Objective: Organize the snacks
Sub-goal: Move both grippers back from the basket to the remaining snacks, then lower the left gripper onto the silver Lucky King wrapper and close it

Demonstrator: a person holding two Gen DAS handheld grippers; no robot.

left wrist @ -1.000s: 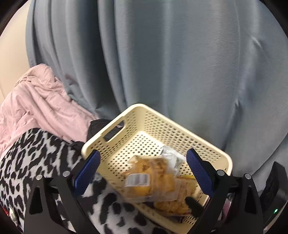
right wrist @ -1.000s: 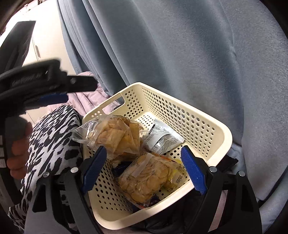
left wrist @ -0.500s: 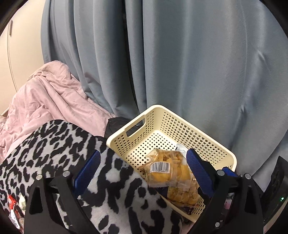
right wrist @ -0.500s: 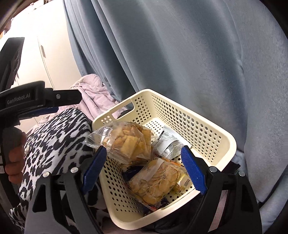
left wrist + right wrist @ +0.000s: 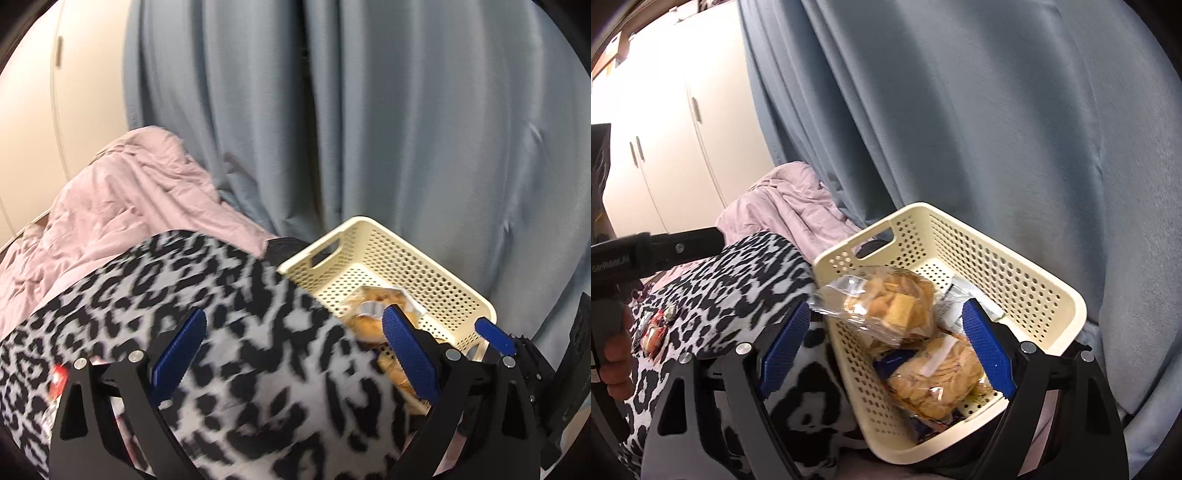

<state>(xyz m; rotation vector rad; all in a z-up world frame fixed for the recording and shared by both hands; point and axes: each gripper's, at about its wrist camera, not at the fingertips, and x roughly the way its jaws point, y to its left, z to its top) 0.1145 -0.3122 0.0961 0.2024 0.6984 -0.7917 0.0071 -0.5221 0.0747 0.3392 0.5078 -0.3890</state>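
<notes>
1. Snacks (image 5: 369, 314) lie in our cream basket (image 5: 436, 273), half hidden behind the leopard-print blanket (image 5: 240, 332) and blurred; our left gripper (image 5: 291, 347) hangs spread wide, empty; red wrappers (image 5: 57, 380) barely show.
2. Right gripper (image 5: 884, 347) gapes empty over the basket (image 5: 1027, 280); cracker bag (image 5: 890, 306) tops chip bag (image 5: 942, 380); white packet (image 5: 964, 295) partly covered.

left gripper (image 5: 291, 350): fingers spread wide, nothing between them, pointing forward and down | right gripper (image 5: 886, 350): fingers spread wide, nothing clamped | left hand (image 5: 615, 354): seen at far left of right wrist view, wrapped round the left gripper's handle
</notes>
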